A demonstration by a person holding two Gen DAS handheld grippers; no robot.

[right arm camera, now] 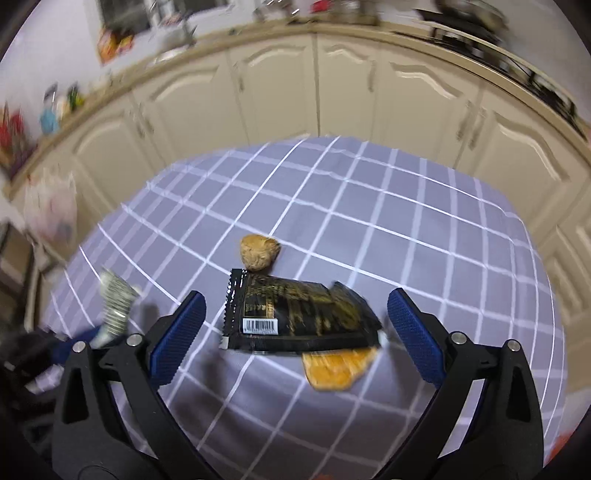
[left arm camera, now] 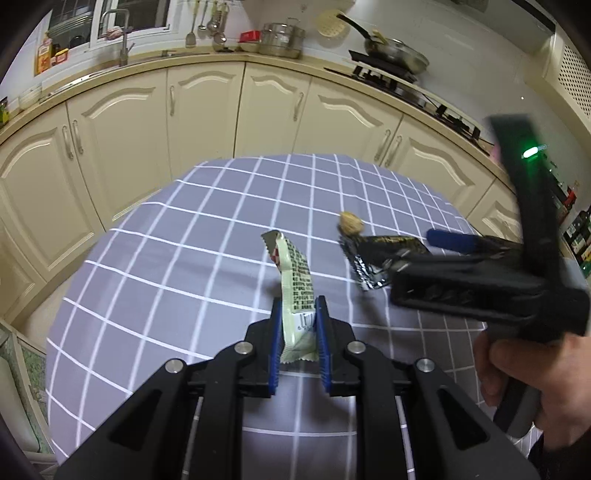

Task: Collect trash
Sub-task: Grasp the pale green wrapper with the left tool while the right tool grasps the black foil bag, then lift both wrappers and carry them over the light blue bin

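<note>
left tool (left arm camera: 298, 314) clamping green wrapper (left arm camera: 295, 280); right tool (right arm camera: 295, 321) spread

The left hand-held gripper (left arm camera: 298, 314) is held clamped, fingers nearly together; the right hand-held gripper (right arm camera: 295, 314) is spread wide.

Table: grey tablecloth (left arm camera: 207, 236) with a white grid, filling the centre and lower frame.
Cabinets: cream doors (left arm camera: 203, 114) with arched panels and metal handles, curving across the upper half.
Counter: beige worktop (left arm camera: 155, 62) along the top of the cabinets.
Sink: metal tap (left arm camera: 123, 40) at upper left, below a window (left arm camera: 129, 14).
Stove: frying pan (left arm camera: 395, 51) on a black hob (left arm camera: 384, 75), upper right.
Wall: hanging utensils (left arm camera: 207, 26), top centre.
</note>
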